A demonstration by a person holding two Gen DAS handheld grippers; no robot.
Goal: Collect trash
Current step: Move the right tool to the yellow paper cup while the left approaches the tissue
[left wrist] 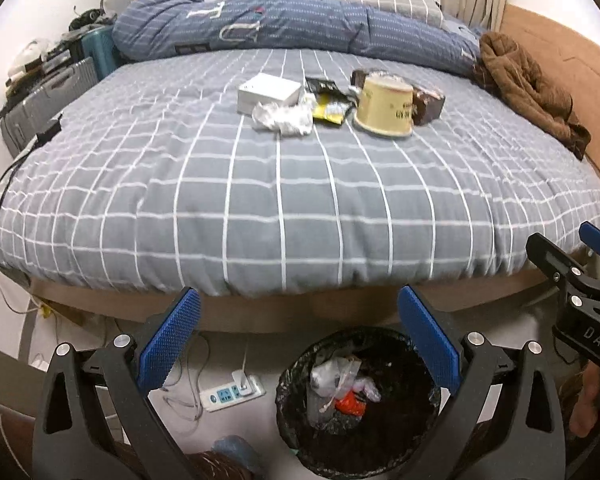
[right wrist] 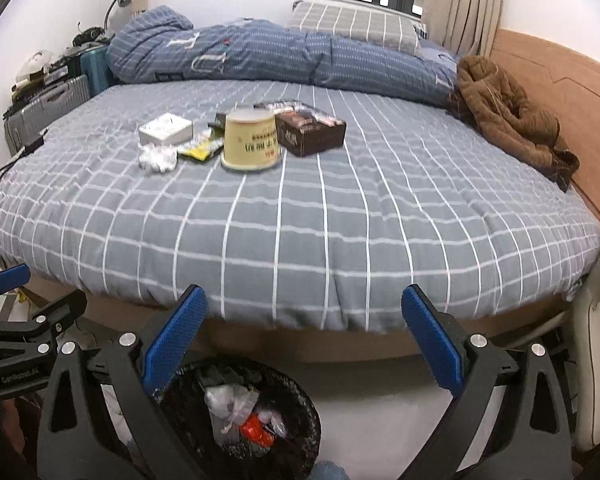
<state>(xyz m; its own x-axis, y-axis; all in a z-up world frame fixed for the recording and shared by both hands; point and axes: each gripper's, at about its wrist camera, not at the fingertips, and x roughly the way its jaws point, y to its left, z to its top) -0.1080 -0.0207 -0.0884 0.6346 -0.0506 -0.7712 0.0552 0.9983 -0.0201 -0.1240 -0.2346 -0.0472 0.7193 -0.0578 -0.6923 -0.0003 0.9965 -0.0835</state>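
The left gripper (left wrist: 298, 334) is held wide open with nothing between its two blue pads (left wrist: 168, 340). The right gripper (right wrist: 304, 336) is wide open too, and holds nothing. Both hang in the air just past the foot of the bed, pointing toward it. In the left wrist view the right gripper shows at 3 o'clock, near the edge of the picture.

Right under the grippers, at 6 o'clock, a round trash bin (left wrist: 416, 416) stands on the floor. It has a black bag inside. Some clear plastic and a red scrap (left wrist: 348, 404) lie in it. At 7 o'clock from the bin in the left wrist view, a white power strip (left wrist: 232, 392) lies on the floor.

Ahead is the bed (left wrist: 284, 208) with a gray sheet and white lines. The trash sits in a small bunch at 12 o'clock, far up the bed. A tan paper cup (left wrist: 386, 106) stands upside down. A brown box (right wrist: 312, 134) touches it on the 2 o'clock side. At 9 o'clock from the cup lie a yellow and black wrapper (left wrist: 330, 110), a crumpled white wad (left wrist: 282, 120) and a white box (left wrist: 268, 92).

Behind them a rolled blue quilt (left wrist: 284, 26) lies across the bed. A brown cloth (left wrist: 528, 80) is heaped at 2 o'clock.
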